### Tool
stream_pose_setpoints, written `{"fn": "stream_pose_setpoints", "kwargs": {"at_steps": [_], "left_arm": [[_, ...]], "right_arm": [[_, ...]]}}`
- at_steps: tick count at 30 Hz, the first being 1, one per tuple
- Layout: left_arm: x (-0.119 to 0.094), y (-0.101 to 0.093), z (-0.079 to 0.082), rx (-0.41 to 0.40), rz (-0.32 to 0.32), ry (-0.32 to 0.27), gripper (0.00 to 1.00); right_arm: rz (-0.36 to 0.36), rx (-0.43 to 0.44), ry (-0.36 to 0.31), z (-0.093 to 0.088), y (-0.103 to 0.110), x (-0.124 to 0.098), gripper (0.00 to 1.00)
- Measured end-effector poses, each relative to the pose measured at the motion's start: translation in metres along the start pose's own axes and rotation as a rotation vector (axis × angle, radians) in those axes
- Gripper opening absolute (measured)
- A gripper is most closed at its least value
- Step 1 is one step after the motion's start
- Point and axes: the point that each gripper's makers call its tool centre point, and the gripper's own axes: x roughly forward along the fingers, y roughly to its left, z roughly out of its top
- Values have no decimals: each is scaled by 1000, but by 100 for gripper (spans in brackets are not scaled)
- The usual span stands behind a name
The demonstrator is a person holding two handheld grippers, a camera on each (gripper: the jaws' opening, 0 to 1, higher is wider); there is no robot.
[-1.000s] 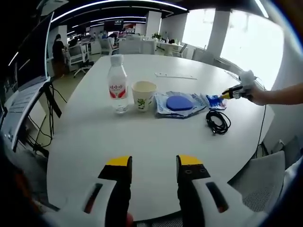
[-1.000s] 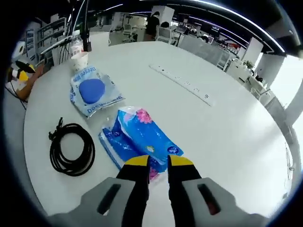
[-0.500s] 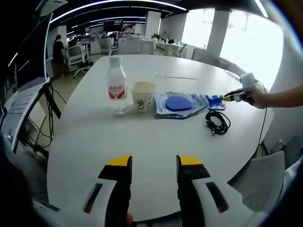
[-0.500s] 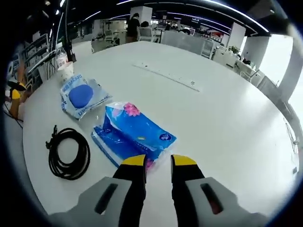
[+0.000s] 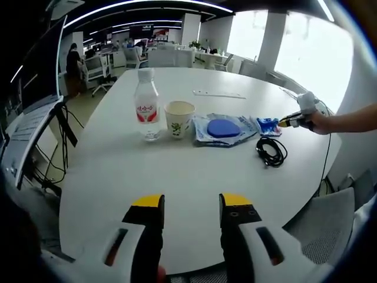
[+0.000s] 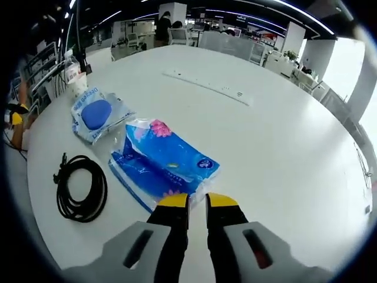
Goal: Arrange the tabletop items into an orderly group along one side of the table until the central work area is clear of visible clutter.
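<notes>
Left gripper view: left gripper [image 5: 191,201] hangs over the near edge of the round white table [image 5: 177,177], jaws parted with bare tabletop between the yellow tips, nothing held. Ahead of it, in a row from left to right: water bottle [image 5: 146,105], paper cup [image 5: 179,119], clear pouch with a blue disc [image 5: 222,129], blue tissue pack [image 5: 268,125]. Coiled black cable [image 5: 271,151] lies just nearer than the row, toward the right end. Wide open tabletop between this gripper and the row. Right gripper [image 5: 294,119] comes in from the far right at the tissue pack, a person's arm behind it.

Right gripper view: right gripper [image 6: 197,202] sits at the near corner of the tissue pack [image 6: 163,164], tips close together with a thin gap; the wrapper's edge sits at the tips, but I cannot tell whether it is pinched. Cable [image 6: 79,187] lies left of the jaws, apart from the pack. Pouch [image 6: 98,114] lies beyond, cup [image 6: 76,85] past it. This view adds a long white power strip [image 6: 207,86] far ahead, and broad bare table to the right, out to the rim.
</notes>
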Motion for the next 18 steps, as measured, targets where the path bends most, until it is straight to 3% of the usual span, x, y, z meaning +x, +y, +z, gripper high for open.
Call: {"fn": "stream_pose_setpoints", "kwargs": {"at_steps": [18], "left_arm": [[-1, -1, 2, 3, -3, -3, 36]], "right_arm": [[8, -6, -4, 3, -7, 1, 10]]}}
